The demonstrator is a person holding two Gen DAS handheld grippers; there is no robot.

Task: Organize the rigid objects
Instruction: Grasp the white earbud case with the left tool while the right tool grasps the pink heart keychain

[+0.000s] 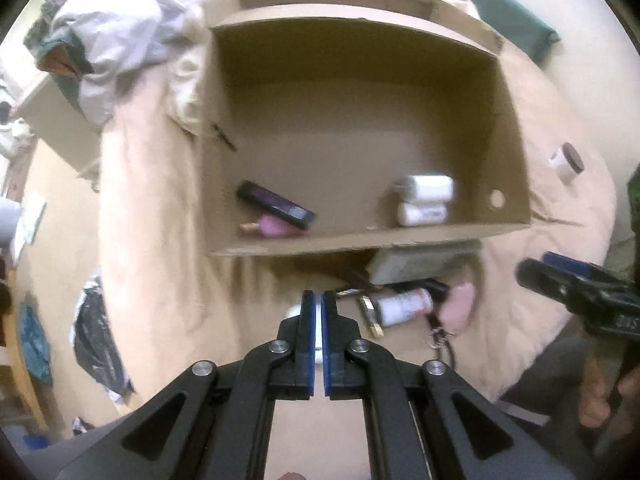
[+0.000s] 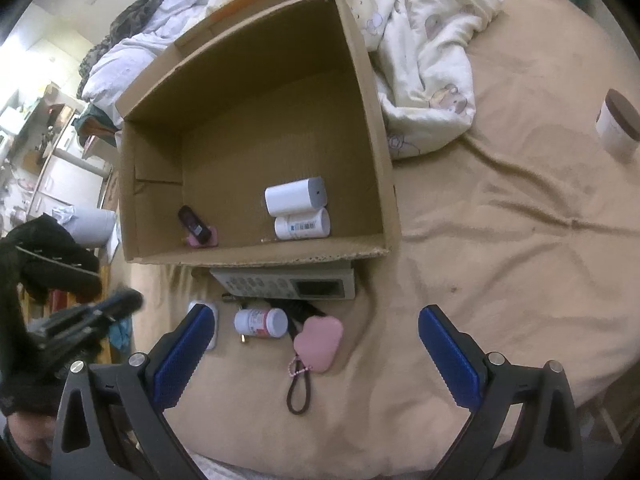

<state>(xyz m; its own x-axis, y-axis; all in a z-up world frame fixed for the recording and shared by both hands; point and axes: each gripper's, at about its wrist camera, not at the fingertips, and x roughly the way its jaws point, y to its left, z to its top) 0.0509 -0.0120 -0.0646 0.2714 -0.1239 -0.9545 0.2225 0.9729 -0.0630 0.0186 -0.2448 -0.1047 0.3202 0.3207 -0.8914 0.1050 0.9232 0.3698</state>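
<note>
Beige bedding point(image 2: 500, 240) covers a bed on which an open cardboard box point(image 2: 368, 92) is set, with a rumpled white blanket point(image 2: 424, 80) beside it. Inside the box, a white cylinder point(image 2: 294, 196) is seen lying against a white bottle point(image 2: 302, 226), and a dark flat device point(image 1: 276, 205) rests over a pink item point(image 1: 272, 225). In front of the box, a grey remote point(image 2: 284, 285), a pill bottle point(image 2: 260, 322) and a pink cloud-shaped keychain point(image 2: 318, 340) are laid close together. A brown-lidded jar point(image 2: 618, 124) stands well apart. The left gripper point(image 1: 318, 300) is nearly closed on nothing visible; the right gripper point(image 2: 316, 332) is spread wide.
</note>
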